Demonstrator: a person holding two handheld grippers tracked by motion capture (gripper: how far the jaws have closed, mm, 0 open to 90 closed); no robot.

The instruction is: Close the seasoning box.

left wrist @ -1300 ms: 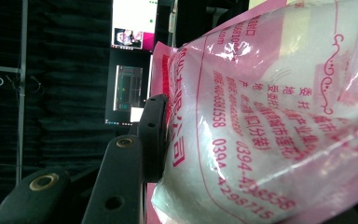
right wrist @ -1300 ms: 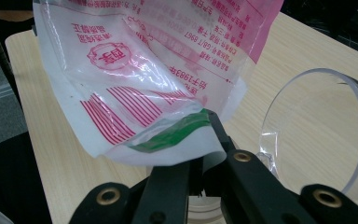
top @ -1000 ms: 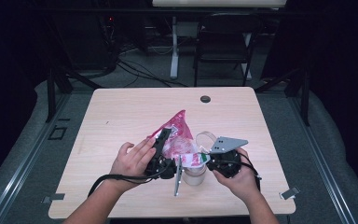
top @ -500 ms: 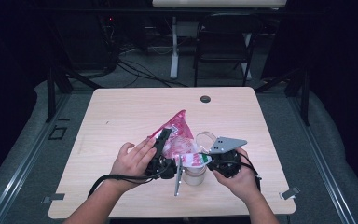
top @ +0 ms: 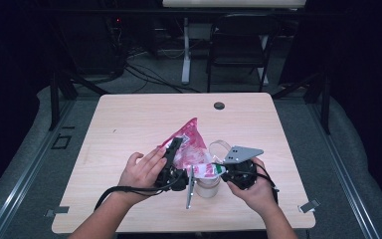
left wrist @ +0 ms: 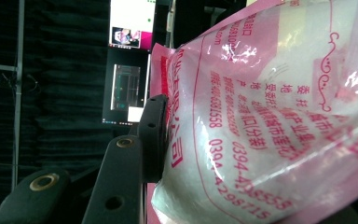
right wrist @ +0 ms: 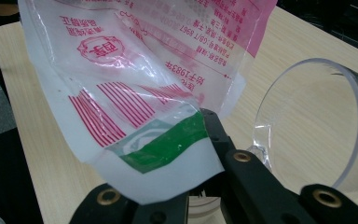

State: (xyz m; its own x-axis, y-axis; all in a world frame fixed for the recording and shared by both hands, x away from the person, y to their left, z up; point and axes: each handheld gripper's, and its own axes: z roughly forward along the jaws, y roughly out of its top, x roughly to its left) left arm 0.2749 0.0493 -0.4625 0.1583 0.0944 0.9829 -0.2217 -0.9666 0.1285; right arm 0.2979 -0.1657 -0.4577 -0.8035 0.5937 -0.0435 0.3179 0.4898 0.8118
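A pink bag (top: 189, 144) slopes from far-left down to near-right over a clear cup (top: 208, 186); left tool (top: 171, 164) and right tool (top: 219, 171) each clamp it.

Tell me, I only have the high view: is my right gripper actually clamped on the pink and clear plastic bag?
Observer: Yes. In the right gripper view the right gripper is shut on a green-striped corner of the pink and clear plastic bag.
Operator: And the left gripper?
Observer: In the left gripper view the left gripper presses its jaws on the bag's side, which bulges with white powder.
Operator: What's that clear thing by my right hand?
Observer: A clear plastic container, open and tilted, beside the bag.
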